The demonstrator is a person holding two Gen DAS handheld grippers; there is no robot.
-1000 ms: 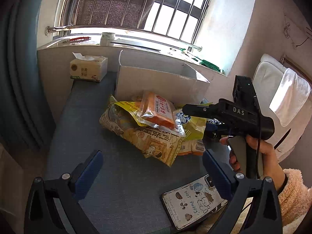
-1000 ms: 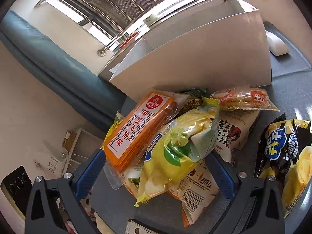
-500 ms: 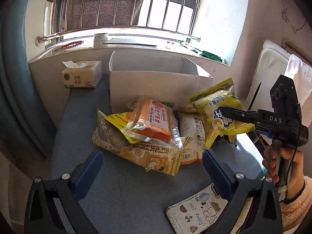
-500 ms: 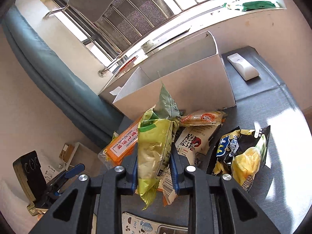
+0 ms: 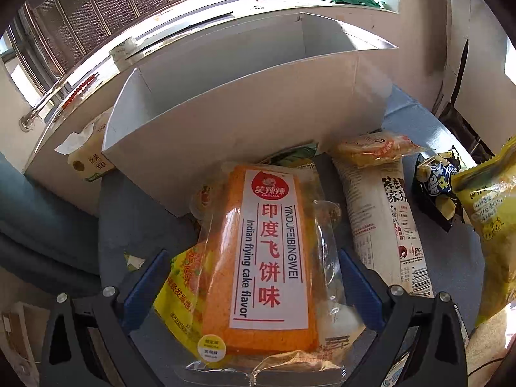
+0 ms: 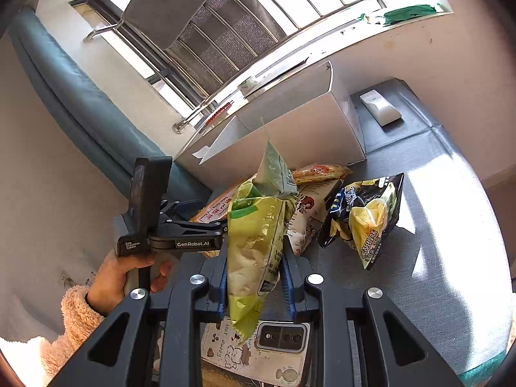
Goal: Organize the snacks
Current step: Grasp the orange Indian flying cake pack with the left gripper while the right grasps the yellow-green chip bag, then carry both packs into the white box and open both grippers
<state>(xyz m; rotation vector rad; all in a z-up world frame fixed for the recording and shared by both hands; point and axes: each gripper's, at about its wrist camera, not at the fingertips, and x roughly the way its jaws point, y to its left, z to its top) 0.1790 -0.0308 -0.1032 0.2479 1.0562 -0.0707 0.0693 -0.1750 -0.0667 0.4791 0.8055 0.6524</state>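
Observation:
A pile of snack bags lies on the grey-blue table in front of an open white box (image 5: 242, 113). My left gripper (image 5: 251, 290) is open and points down over the pile. An orange cake packet (image 5: 267, 258) lies between its blue pads, and I see no squeeze on it. My right gripper (image 6: 254, 277) is shut on a yellow-green snack bag (image 6: 254, 235), which hangs upright above the table. That bag also shows at the right edge of the left wrist view (image 5: 490, 209). A hand (image 6: 129, 271) holds the left gripper's handle.
Beside the pile lie a long white bag (image 5: 383, 213), a small orange bun packet (image 5: 374, 148) and a black-and-yellow chip bag (image 6: 364, 216). A phone (image 6: 258, 348) lies at the near edge. A white remote (image 6: 380, 109) sits beyond the box, and a tissue pack (image 5: 90, 161) left of it.
The right gripper shut on the yellow-green bag and lifted it off the pile. The left gripper moved in over the pile and tilted down, so the orange packet now lies between its fingers.

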